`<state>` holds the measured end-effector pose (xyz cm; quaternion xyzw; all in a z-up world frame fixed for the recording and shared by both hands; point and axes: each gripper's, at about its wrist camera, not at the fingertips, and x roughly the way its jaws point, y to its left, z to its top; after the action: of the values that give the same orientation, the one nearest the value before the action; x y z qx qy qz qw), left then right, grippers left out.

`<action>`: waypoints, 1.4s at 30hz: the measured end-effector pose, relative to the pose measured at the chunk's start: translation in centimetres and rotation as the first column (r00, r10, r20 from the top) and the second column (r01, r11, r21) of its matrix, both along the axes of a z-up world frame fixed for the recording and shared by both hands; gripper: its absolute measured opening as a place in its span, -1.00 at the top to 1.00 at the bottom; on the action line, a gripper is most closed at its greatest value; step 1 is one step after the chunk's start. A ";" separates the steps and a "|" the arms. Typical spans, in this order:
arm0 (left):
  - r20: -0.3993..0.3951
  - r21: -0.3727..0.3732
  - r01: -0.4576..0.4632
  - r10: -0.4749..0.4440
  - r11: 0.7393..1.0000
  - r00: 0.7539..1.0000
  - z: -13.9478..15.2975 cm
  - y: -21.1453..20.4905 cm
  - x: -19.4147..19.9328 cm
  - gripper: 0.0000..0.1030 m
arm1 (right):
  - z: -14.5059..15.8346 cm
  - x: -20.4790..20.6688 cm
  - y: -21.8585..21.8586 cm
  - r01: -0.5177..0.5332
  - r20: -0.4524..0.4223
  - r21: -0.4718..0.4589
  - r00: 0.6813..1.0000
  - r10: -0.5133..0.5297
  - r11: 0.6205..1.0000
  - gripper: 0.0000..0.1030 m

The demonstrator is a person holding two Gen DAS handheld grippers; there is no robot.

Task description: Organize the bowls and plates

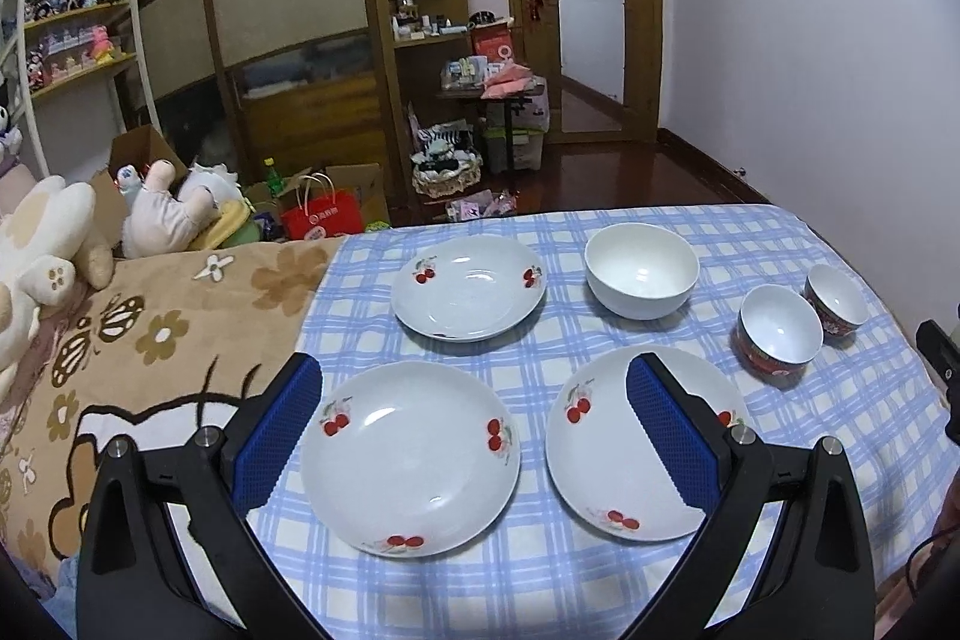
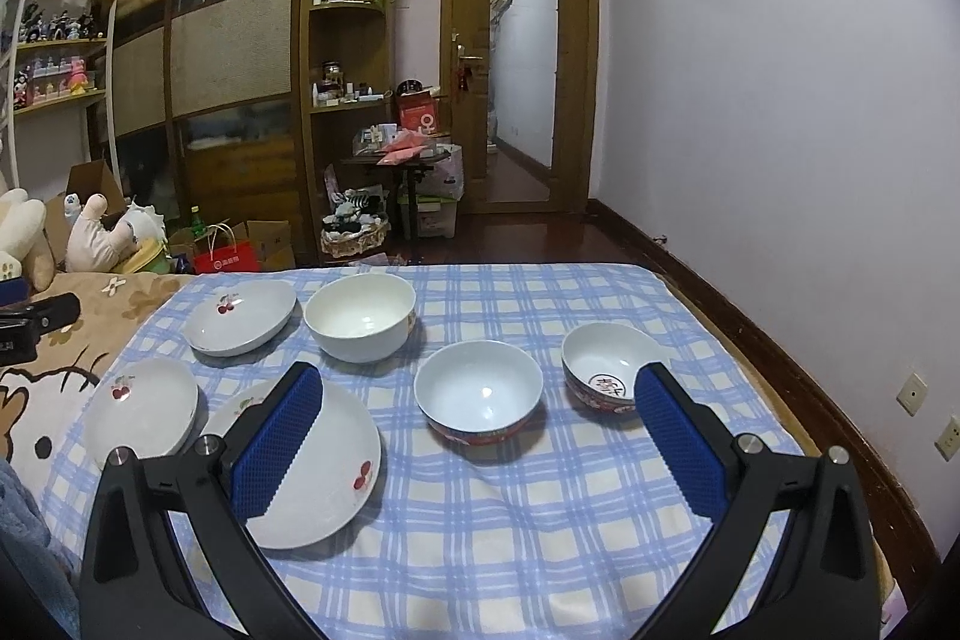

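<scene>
White china is lying spread over a blue-checked cloth (image 1: 540, 580) on the bed, nothing stacked yet: three cherry-print plates, one large white bowl (image 1: 641, 270) and two small red-banded bowls. Both tools are hovering above the near edge with their blue-padded fingers standing wide apart and gripping nothing. The left tool (image 1: 474, 394) is looking down between the near-left plate (image 1: 410, 459) and the near-right plate (image 1: 606, 466), with the far plate (image 1: 469, 287) straight ahead of it, so the plates are falling to that hand. The right tool (image 2: 477, 403) is pointing almost directly at the nearer small bowl (image 2: 478, 400), with the second small bowl (image 2: 600, 370) just to its right and the large white bowl farther ahead to the left. Judging by this, the right hand is sitting nearer the bowls, the left nearer the plates.
</scene>
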<state>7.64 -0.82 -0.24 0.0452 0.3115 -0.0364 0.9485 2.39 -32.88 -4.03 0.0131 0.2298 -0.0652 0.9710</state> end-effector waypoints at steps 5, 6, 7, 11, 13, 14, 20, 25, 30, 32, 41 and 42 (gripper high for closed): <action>-0.024 -0.008 0.012 -0.012 1.000 1.000 -0.4 -0.6 2.1 -0.94 | -0.1 1.6 0.5 -0.018 -0.015 0.020 1.000 0.018 1.000 -1.00; -0.029 -0.006 0.013 -0.013 1.000 1.000 -0.5 -0.7 2.4 -0.94 | -0.1 1.9 0.6 -0.020 -0.018 0.029 1.000 0.021 0.999 -1.00; -0.036 -0.006 0.016 -0.016 1.000 0.999 -0.7 -0.8 2.9 -0.94 | -0.1 2.2 0.7 -0.023 -0.024 0.039 0.999 0.024 0.999 -1.00; -0.066 -0.008 0.032 -0.032 0.999 0.997 -1.5 -1.5 4.9 -0.94 | -0.5 3.8 1.4 -0.043 -0.046 0.064 0.998 0.046 0.997 -1.00; -0.083 -0.010 0.040 -0.041 0.999 0.996 -2.1 -1.9 5.9 -0.94 | -0.8 4.7 2.0 -0.054 -0.060 0.067 0.997 0.058 0.996 -1.00; -0.087 -0.010 0.043 -0.044 0.999 0.995 -2.3 -2.1 6.2 -0.94 | -1.0 5.0 2.2 -0.057 -0.066 0.068 0.996 0.062 0.996 -1.00; -0.125 0.000 0.065 -0.064 0.998 0.990 -4.3 -2.7 7.8 -0.95 | -3.3 7.1 3.8 -0.060 -0.114 0.078 0.991 0.069 0.995 -1.00; -0.170 0.010 0.082 -0.079 0.997 0.982 -5.9 -3.0 8.6 -0.94 | -5.2 8.2 4.5 -0.073 -0.159 0.086 0.984 0.086 0.994 -1.00; -0.224 0.002 0.084 -0.081 0.996 0.971 -7.4 -3.0 9.3 -0.94 | -6.9 8.7 5.0 -0.082 -0.217 0.074 0.971 0.097 0.994 -1.00; -0.237 0.008 0.085 -0.081 0.996 0.968 -8.1 -3.1 9.4 -0.94 | -7.6 8.9 5.0 -0.084 -0.238 0.080 0.966 0.101 0.993 -1.00; -0.315 0.040 0.113 -0.095 0.993 0.944 -10.9 -3.7 9.4 -0.94 | -10.3 9.8 5.1 -0.092 -0.319 0.092 0.940 0.117 0.992 -1.00; -0.323 0.042 0.117 -0.098 0.992 0.941 -11.2 -3.8 9.4 -0.94 | -10.5 9.8 5.1 -0.092 -0.328 0.094 0.937 0.118 0.991 -1.00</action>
<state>17.03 -4.60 -11.40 0.0842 0.4596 -0.0855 0.8800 12.20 -27.75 -14.57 0.0270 0.3931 -0.0056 0.9191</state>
